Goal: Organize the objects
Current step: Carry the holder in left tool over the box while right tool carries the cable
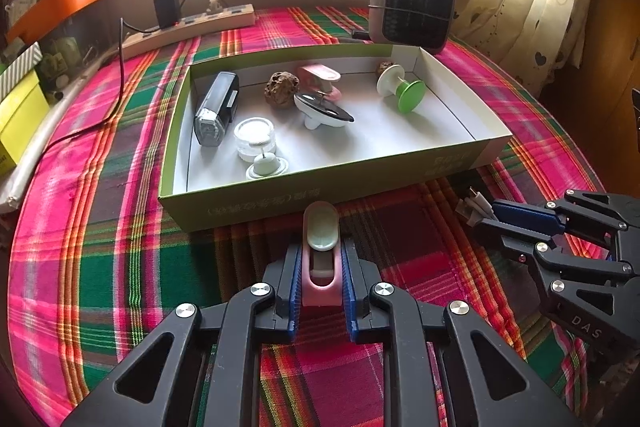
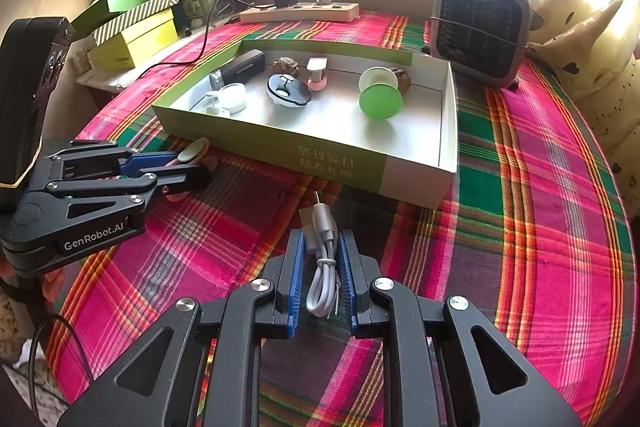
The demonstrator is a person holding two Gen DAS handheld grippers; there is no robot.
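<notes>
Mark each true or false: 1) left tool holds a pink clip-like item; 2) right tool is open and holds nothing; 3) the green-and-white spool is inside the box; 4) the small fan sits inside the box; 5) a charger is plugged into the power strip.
1) True: the left tool is shut on the pink clip-like item.
2) False: the right tool is shut on a coiled grey cable.
3) True: the green-and-white spool lies in the box.
4) False: the small fan stands on the cloth behind the box.
5) True: the charger sits in the power strip.
</notes>
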